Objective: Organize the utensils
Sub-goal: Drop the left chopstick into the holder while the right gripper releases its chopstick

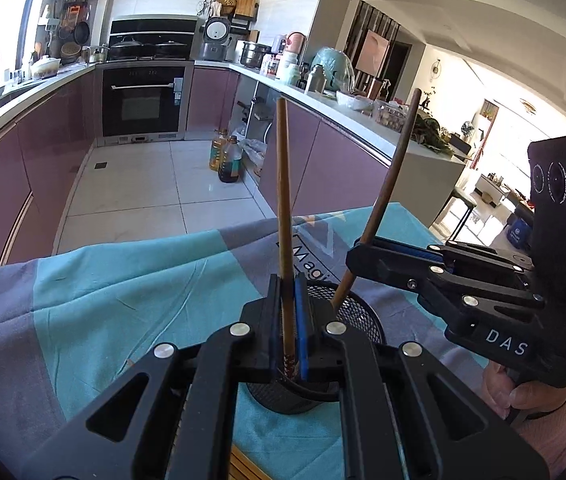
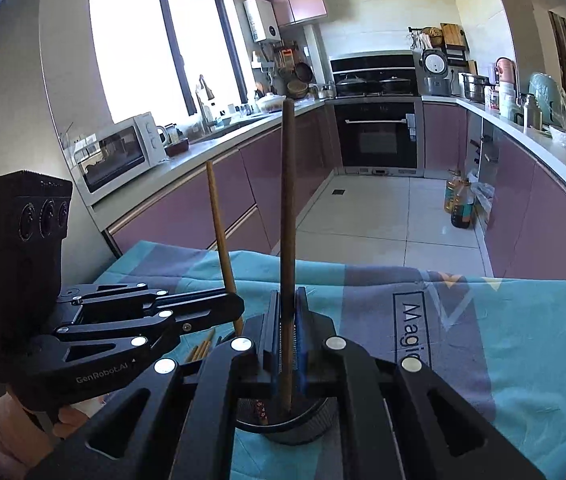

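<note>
Left claw pinching light chopstick, right claw pinching dark chopstick, tips in mesh holder

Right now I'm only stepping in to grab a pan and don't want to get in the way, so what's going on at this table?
A person is sorting chopsticks with two handheld grippers. The left gripper is shut on a light brown chopstick, the right gripper on a darker chopstick. Both sticks stand nearly upright with their lower ends in the black mesh holder on the blue-grey tablecloth. More chopsticks lie on the cloth.
</note>
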